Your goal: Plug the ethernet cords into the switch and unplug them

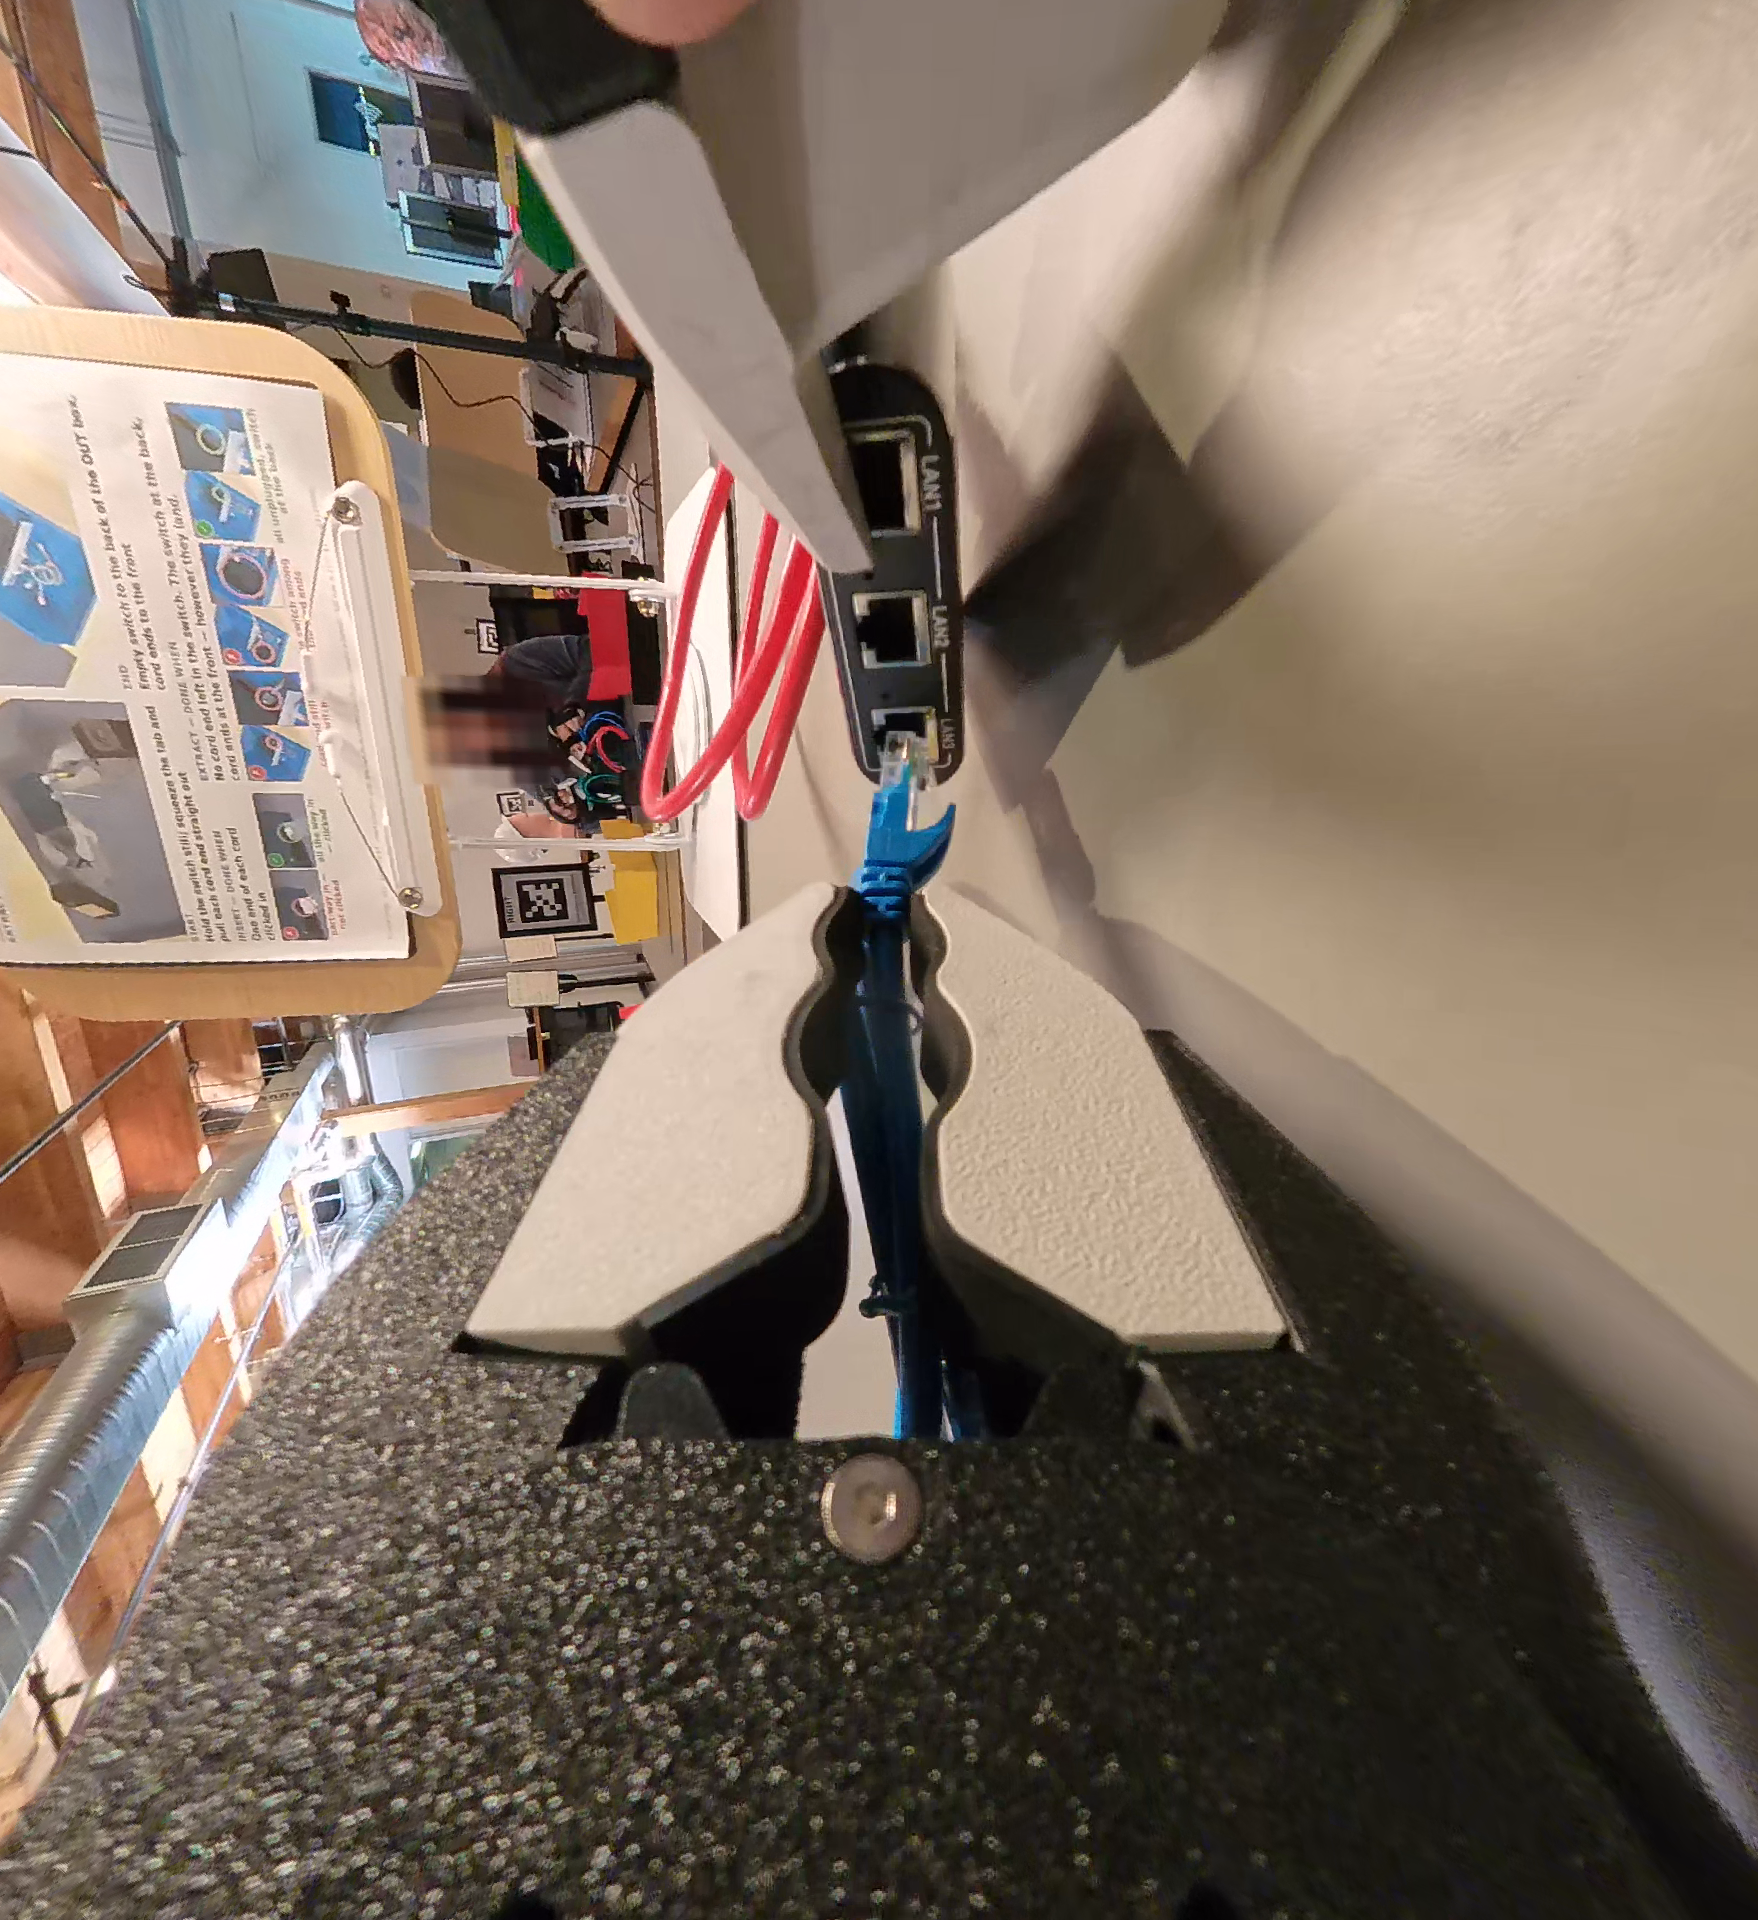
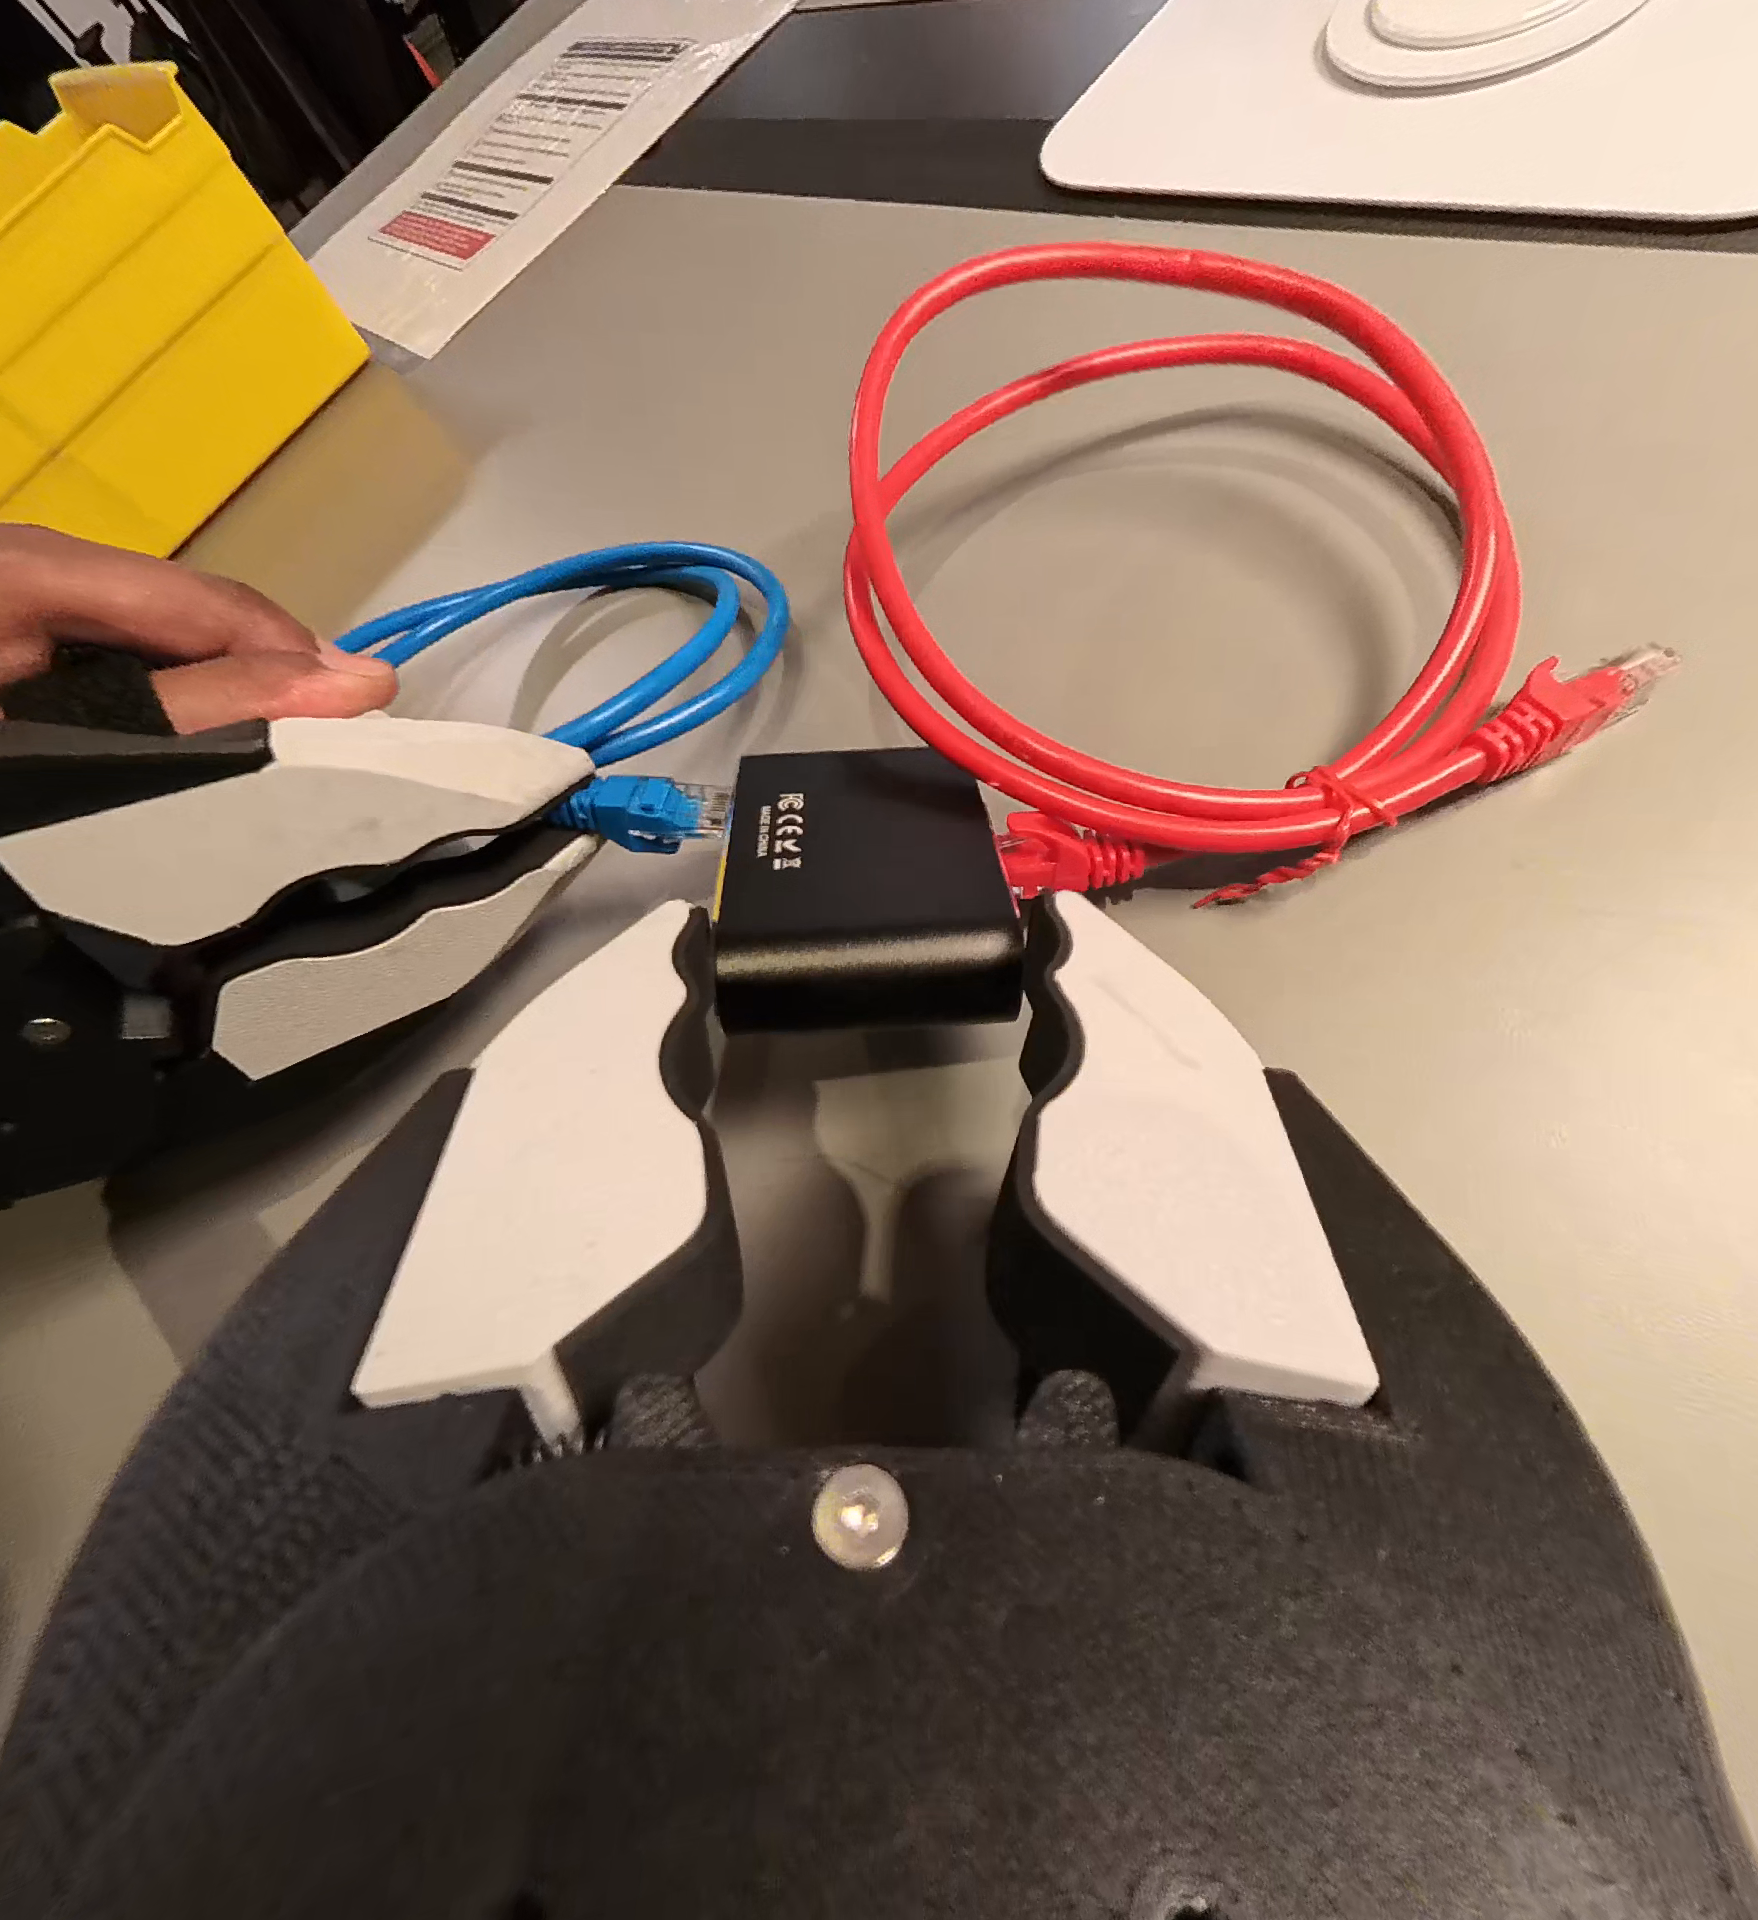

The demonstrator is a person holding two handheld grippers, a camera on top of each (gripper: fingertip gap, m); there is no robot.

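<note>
- Right gripper (image 2: pixel 862 961) gripped the black switch (image 2: pixel 859 883) by its two end faces, jaws spread to its width; the switch sat on the grey table (image 2: pixel 1477 1039), its long axis running across between the fingertips.
- Left gripper (image 1: pixel 880 914) had its jaws pressed together on the blue cord (image 1: pixel 885 1091) just behind the boot, with the blue plug (image 1: pixel 901 784) sticking out ahead of the tips.
- Key relation: the plug lay straight ahead of the left jaws, in line with them, its nose at the mouth of the nearest of three ports (image 1: pixel 901 727). It looked at most barely entered, not seated; I could not tell whether the contacts had gone in.
- Judgement: the next move would be a straight push along the plug's axis by the left gripper while the right braced the switch against sliding.
- The other two ports (image 1: pixel 890 623) were empty; the far one was partly covered by a right finger (image 1: pixel 750 416).
- Rest of the blue cord lay coiled on the table behind the left gripper (image 2: pixel 283 831) in the right wrist view, with a hand (image 2: pixel 127 634) above it.
- Red cord (image 2: pixel 1218 571) lay coiled beyond the switch; one red plug (image 2: pixel 1036 852) touched or sat against the switch's opposite side, the other (image 2: pixel 1581 696) lay free on the table.
- Hard to read: the right wrist view showed only the switch's back and top, so the port face was hidden there. Whether the red plug was in a socket could not be told.
- The left wrist view was rolled sideways, with motion blur on the table at right.
</note>
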